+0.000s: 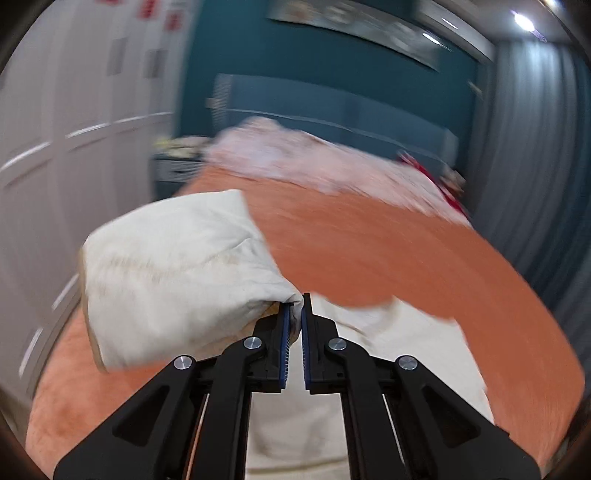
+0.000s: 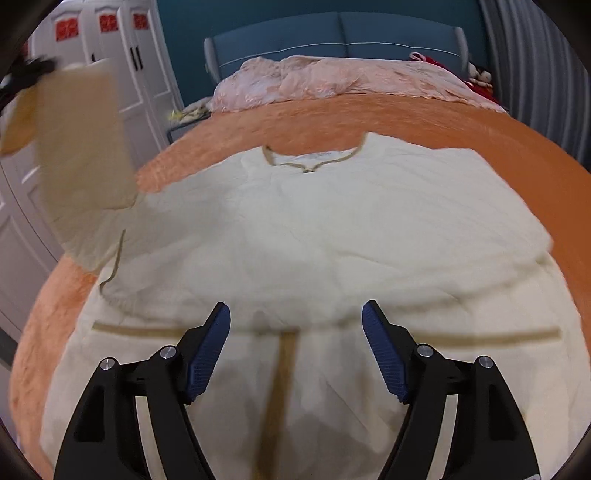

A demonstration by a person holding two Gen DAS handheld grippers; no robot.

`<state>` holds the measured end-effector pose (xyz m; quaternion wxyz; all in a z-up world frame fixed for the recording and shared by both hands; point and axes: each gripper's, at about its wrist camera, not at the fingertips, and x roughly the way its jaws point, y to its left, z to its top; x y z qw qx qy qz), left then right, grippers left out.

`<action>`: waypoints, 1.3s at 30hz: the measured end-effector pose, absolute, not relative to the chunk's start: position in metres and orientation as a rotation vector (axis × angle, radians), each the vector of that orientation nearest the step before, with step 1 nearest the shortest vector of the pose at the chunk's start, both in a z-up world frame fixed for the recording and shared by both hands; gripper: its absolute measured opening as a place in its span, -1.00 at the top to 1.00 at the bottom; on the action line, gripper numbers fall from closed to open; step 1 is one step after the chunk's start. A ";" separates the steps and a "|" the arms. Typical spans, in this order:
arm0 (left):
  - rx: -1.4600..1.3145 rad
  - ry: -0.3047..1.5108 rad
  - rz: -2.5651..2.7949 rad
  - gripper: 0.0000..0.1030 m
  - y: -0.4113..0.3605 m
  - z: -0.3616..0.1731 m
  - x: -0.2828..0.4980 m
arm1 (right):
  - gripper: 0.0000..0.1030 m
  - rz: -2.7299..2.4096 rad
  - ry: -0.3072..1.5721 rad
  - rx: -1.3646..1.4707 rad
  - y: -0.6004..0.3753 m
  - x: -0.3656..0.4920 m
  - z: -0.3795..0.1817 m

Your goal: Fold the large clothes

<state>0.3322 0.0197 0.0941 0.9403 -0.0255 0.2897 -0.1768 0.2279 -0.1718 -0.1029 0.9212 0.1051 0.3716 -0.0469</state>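
Observation:
A large cream garment [image 2: 314, 229] with tan trim lies spread flat on an orange bedspread [image 2: 424, 118], neckline toward the headboard. My left gripper [image 1: 295, 306] is shut on the garment's left sleeve [image 1: 177, 273] and holds it lifted above the bed. The raised sleeve also shows in the right wrist view [image 2: 81, 155], with the left gripper [image 2: 33, 68] dark and blurred at its top. My right gripper [image 2: 295, 314] is open and empty, hovering over the garment's lower middle above a tan centre stripe [image 2: 280, 387].
A crumpled pink blanket [image 2: 332, 81] lies at the head of the bed before a blue headboard [image 2: 340, 33]. White wardrobe doors [image 2: 122, 62] stand on the left. Grey curtains [image 2: 535, 62] hang on the right. Red items [image 2: 480, 86] sit at the far right corner.

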 end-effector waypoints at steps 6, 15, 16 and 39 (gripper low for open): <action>0.011 0.803 -0.530 0.82 -0.081 0.008 0.299 | -0.48 -0.149 0.764 0.214 -0.211 0.185 -0.093; -0.263 0.944 -0.499 -0.50 -0.024 -0.060 0.281 | -0.51 -0.158 0.752 0.326 -0.256 0.184 -0.085; -0.282 0.927 -0.475 -0.50 -0.014 -0.059 0.281 | -0.53 -0.151 0.745 0.331 -0.258 0.190 -0.082; -0.690 0.962 -0.126 0.78 0.131 -0.081 0.387 | 0.85 -0.075 0.624 0.369 -0.293 0.282 0.002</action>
